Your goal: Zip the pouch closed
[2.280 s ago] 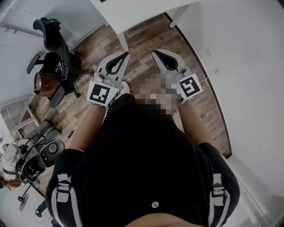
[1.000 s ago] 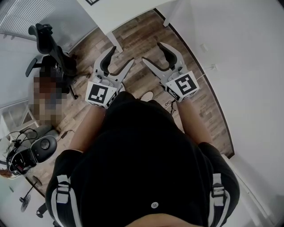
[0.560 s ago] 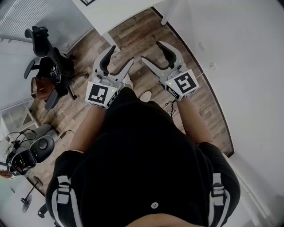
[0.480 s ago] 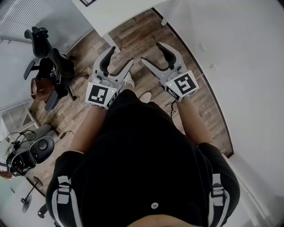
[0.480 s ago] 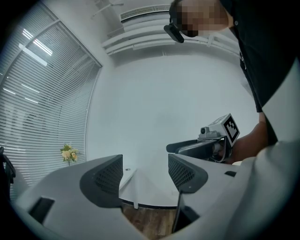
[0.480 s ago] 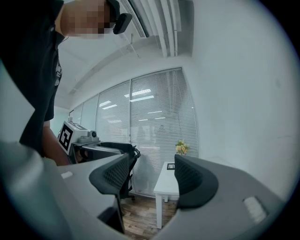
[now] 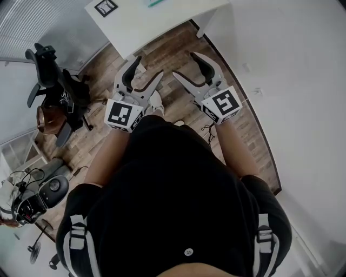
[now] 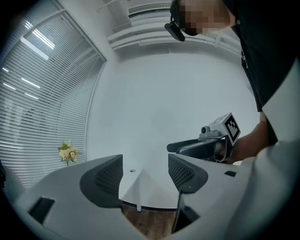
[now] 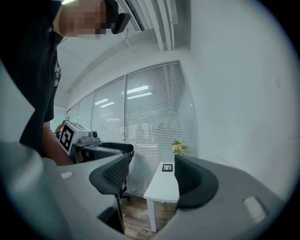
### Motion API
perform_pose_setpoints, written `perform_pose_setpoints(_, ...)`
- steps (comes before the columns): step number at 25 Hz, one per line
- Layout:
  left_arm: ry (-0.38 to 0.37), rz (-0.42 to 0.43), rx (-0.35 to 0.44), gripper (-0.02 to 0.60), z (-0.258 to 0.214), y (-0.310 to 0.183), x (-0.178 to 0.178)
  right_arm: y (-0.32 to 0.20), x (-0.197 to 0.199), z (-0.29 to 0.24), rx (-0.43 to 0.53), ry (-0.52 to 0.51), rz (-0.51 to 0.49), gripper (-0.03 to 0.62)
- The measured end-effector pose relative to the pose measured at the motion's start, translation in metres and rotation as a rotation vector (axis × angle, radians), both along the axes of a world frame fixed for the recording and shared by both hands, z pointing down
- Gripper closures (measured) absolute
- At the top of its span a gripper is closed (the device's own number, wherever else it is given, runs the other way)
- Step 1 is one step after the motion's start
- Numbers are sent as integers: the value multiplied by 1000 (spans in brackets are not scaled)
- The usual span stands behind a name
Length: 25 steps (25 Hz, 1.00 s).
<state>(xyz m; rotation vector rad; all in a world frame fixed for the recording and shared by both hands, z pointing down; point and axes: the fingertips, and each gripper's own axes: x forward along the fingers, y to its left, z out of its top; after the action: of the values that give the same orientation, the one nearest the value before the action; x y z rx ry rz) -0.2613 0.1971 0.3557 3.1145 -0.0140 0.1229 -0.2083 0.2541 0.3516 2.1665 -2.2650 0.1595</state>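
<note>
No pouch shows in any view. In the head view both grippers are held out in front of the person's dark shirt, above the wooden floor. My left gripper (image 7: 147,67) is open, its jaws spread wide with nothing between them. My right gripper (image 7: 185,65) is open and empty too, a short gap to its right. The left gripper (image 8: 145,171) faces a white table (image 8: 140,190), with the right gripper's marker cube off to its right. My right gripper (image 9: 152,173) looks toward the same white table (image 9: 164,185).
The white table (image 7: 146,21) stands just ahead, with a square marker card (image 7: 105,7) on it. A black office chair (image 7: 57,81) sits at the left, cables and gear (image 7: 38,195) lower left. A white wall (image 7: 292,81) runs along the right. Yellow flowers (image 9: 178,146) stand by the blinds.
Both grippers went from shut to open between the oldest frame and a second ago. Since then the table has come further into view at the top; the grippers have barely shifted.
</note>
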Motion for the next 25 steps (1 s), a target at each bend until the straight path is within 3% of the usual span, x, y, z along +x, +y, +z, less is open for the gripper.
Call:
perform_pose_setpoints(13,5,22,-34,293,4,-114,56,-116,49,-2,-27,16,19,293)
perform_pose_setpoints(25,-5,44,-46,293,12,-167,89,-166,79,5,-48,9,50,293)
